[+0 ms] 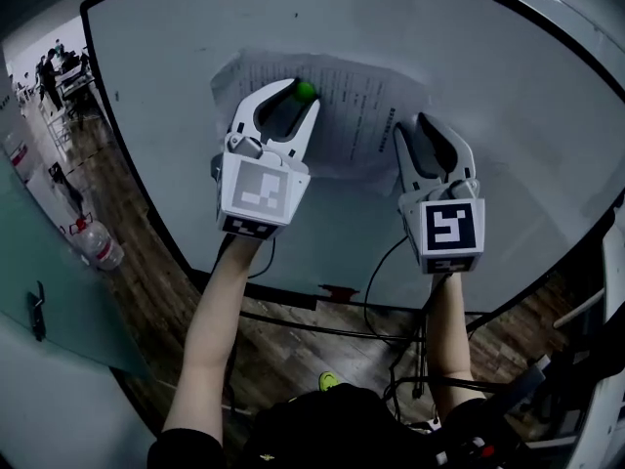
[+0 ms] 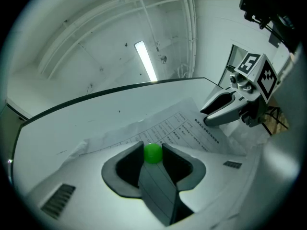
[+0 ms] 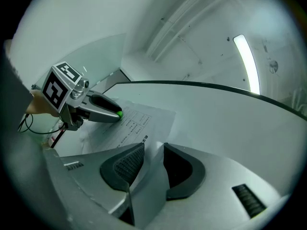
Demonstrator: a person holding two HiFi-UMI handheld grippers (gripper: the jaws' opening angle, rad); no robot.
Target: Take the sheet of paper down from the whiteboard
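A printed sheet of paper (image 1: 361, 115) lies flat against the whiteboard (image 1: 488, 76), and a small green magnet (image 1: 305, 91) sits on its upper left part. My left gripper (image 1: 302, 92) is shut on that magnet; in the left gripper view the green magnet (image 2: 153, 153) is pinched between both pads. My right gripper (image 1: 416, 125) is at the paper's right edge. In the right gripper view its jaws (image 3: 153, 148) stand apart, with the paper's edge (image 3: 144, 128) running into the gap and neither pad pressing on it.
The whiteboard's dark frame (image 1: 146, 164) curves down the left. Black cables (image 1: 376, 291) hang below the board over a wooden floor. A plastic bottle (image 1: 100, 246) stands on the floor at left, beside a glass panel (image 1: 39, 262). People stand far off at the upper left (image 1: 49, 66).
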